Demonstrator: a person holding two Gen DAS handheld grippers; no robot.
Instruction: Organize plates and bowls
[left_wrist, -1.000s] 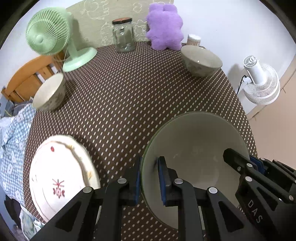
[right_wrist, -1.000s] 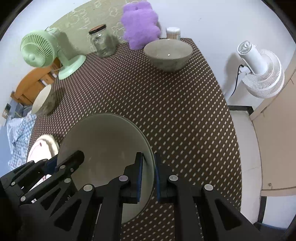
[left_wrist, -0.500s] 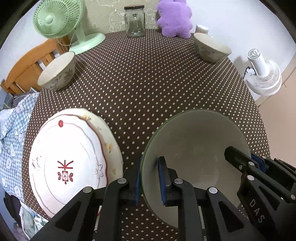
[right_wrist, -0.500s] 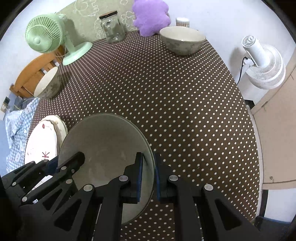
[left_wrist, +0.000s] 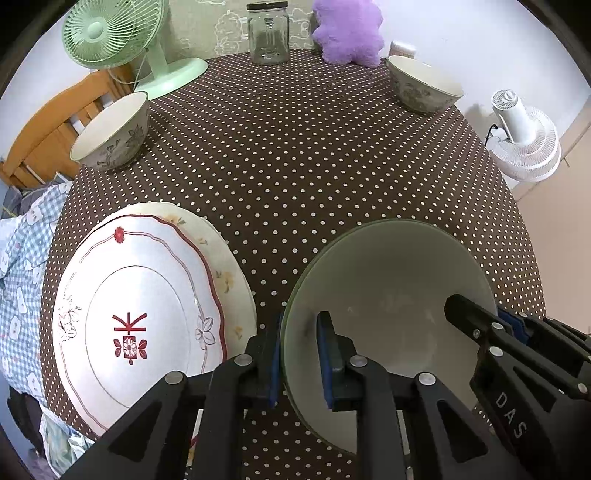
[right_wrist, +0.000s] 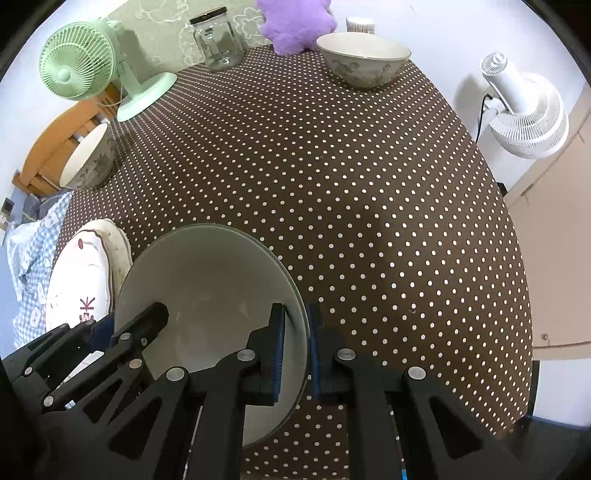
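**A:** Left wrist view. Status and risks?

**B:** The left gripper (left_wrist: 299, 354) is closed on the left rim of the green bowl (left_wrist: 388, 295), one pad inside, one outside. The right gripper (left_wrist: 509, 328) pinches the opposite rim. The bowl sits near the table's (left_wrist: 295, 166) near edge, just beside the stacked plates (left_wrist: 147, 314) at the near-left edge; whether it rests on the cloth or is lifted clear cannot be determined. Risk: uneven force between the two grips could tilt the bowl or let the glazed rim slip; a leftward swing could strike the plates.

**A:** Right wrist view. Orientation?

**B:** The right gripper (right_wrist: 295, 350) is closed on the bowl's (right_wrist: 207, 288) right rim, with the left gripper (right_wrist: 110, 328) on the far side. The opening faces up. The bowl is round, so it has no long axis; its centre axis stands roughly vertical. Two patterned bowls (right_wrist: 364, 59) (right_wrist: 88, 158) stand well apart at the far-right and left edges.
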